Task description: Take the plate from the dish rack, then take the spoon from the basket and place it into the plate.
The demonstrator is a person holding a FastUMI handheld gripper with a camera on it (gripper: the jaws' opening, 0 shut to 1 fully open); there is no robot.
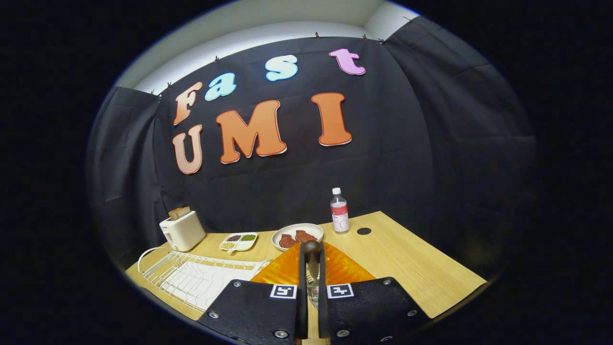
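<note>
two fingers pressed nearly together on the gripper [312, 268], and between them is a dark rounded knob with a shiny stem under it. looks like the spoon [312, 254] clamped upright, handle end up. i'd call the jaws closed on it, both sides look to be touching.

orange plate [311, 270] sits on the table [421, 268] just ahead of and under the fingers, so it's already out of the white rack [196, 278], which is off at about 9 o'clock from the plate. can't make out the basket from here.

further back: a white bowl [297, 235] with brownish food at 12 o'clock from the plate, a bottle [339, 211] at 1 o'clock, a little divided dish [238, 242] at 11, toaster [182, 230] out past the rack at 10.

my take, we're on the last step, spoon going into the plate. doing it well: bring it down over the middle of the plate, not the near rim, tip the spoon flatter so it lies down instead of dropping on end, and only open once the low end is resting on the plate. let go too high and it could bounce out or skid toward the bowl.
</note>
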